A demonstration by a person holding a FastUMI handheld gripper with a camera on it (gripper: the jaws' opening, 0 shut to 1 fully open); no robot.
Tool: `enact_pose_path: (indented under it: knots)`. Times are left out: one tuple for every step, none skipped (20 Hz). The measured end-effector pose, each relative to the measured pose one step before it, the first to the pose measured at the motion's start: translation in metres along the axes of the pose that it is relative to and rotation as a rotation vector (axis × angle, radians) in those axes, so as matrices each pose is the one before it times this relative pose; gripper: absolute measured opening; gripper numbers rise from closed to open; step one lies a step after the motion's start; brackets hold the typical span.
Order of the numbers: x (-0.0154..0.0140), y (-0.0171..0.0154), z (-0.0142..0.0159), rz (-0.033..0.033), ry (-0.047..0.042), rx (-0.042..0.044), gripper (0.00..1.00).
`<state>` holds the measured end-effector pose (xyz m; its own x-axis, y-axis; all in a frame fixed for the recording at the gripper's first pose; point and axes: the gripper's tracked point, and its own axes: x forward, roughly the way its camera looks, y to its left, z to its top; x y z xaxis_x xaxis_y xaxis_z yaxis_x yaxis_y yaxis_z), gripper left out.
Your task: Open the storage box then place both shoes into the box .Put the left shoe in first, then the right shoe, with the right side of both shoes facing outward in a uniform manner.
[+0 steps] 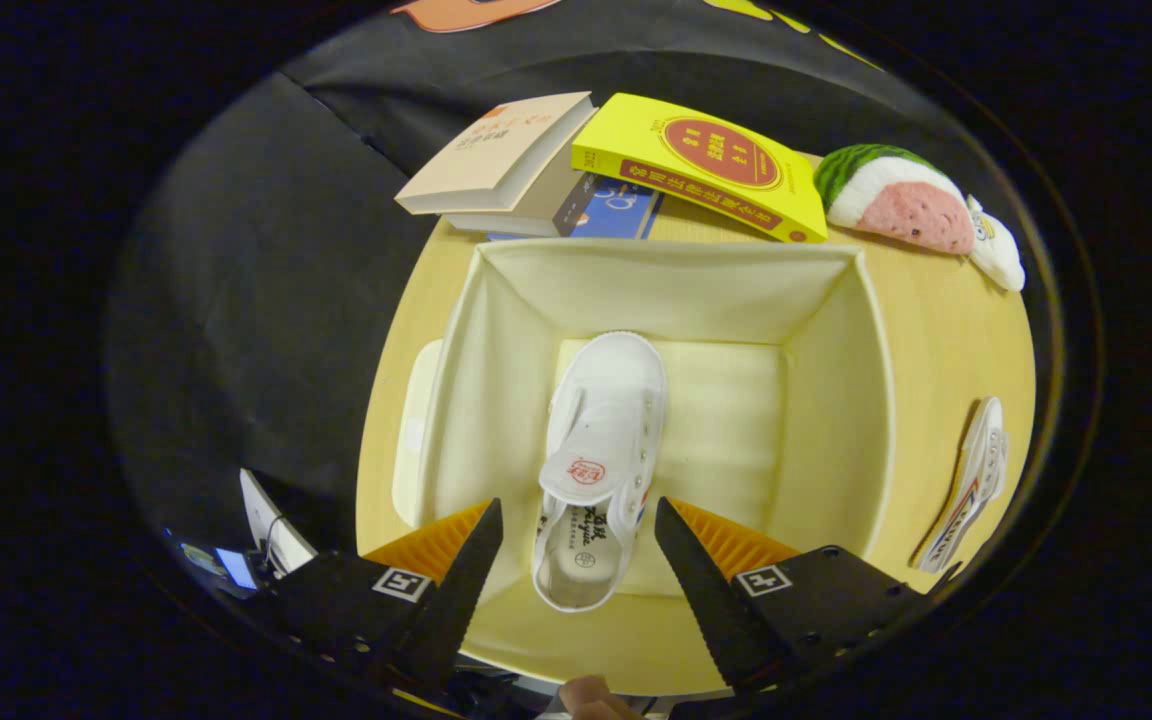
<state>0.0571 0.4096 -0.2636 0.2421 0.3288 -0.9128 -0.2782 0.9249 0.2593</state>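
The cream fabric storage box (pixel 836 400) stands open on the round wooden table (pixel 946 330), seen from above. One white canvas shoe (pixel 601 440) lies on the box floor, toe pointing away from me, heel end between my fingers. My gripper (pixel 576 520) hovers over the near side of the box, open, its fingers apart on either side of the shoe's heel without touching it. The second white shoe (pixel 976 480) lies on its side on the table to the right of the box.
Beyond the box lie a beige book (pixel 496 150), a yellow book (pixel 701 165) and a blue one (pixel 621 210) beneath them. A watermelon-slice plush (pixel 896 200) rests at the far right. A pale lid-like panel (pixel 414 430) sits by the box's left wall. A fingertip (pixel 591 695) shows between my fingers' bases.
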Motion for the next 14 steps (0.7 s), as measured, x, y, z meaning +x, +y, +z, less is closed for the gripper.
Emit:
enact_pose_path:
  knots:
    - [-0.01188,-0.00750,-0.00060,-0.00084,-0.00531,-0.02130,0.94]
    - [-0.01154,-0.00939,-0.00024,-0.00127,-0.01107,-0.01874,0.95]
    - [-0.01213,-0.00985,-0.00092,-0.00039,-0.00914,-0.01625,0.95]
    - [-0.01376,-0.01202,-0.00090,-0.00029,-0.01000,-0.01005,0.95]
    - [-0.01192,-0.01466,-0.00147,-0.00412,-0.00905,-0.00281,0.95]
    - [-0.01237,-0.01926,-0.00240,-0.01383,-0.00595,-0.00218,0.95]
    - [-0.00830,-0.02006,-0.00311,-0.01597,-0.00438,-0.00426,0.95]
    - [-0.00798,-0.02291,-0.00330,-0.01292,-0.00435,-0.00156,0.95]
    - [-0.00511,-0.02305,-0.00336,-0.00946,-0.00267,0.00556,0.95]
    - [-0.00308,-0.02667,-0.00492,-0.01796,0.00328,0.01246,0.95]
    - [-0.00281,-0.02846,-0.00730,-0.02106,0.00563,0.01838,0.95]
    - [0.00038,-0.02711,-0.00567,-0.01571,0.00588,0.02767,0.95]
    - [0.00199,-0.02426,-0.00512,-0.01128,0.00679,0.02594,0.95]
    - [0.00231,-0.02642,-0.00625,-0.01972,0.00896,0.02372,0.95]
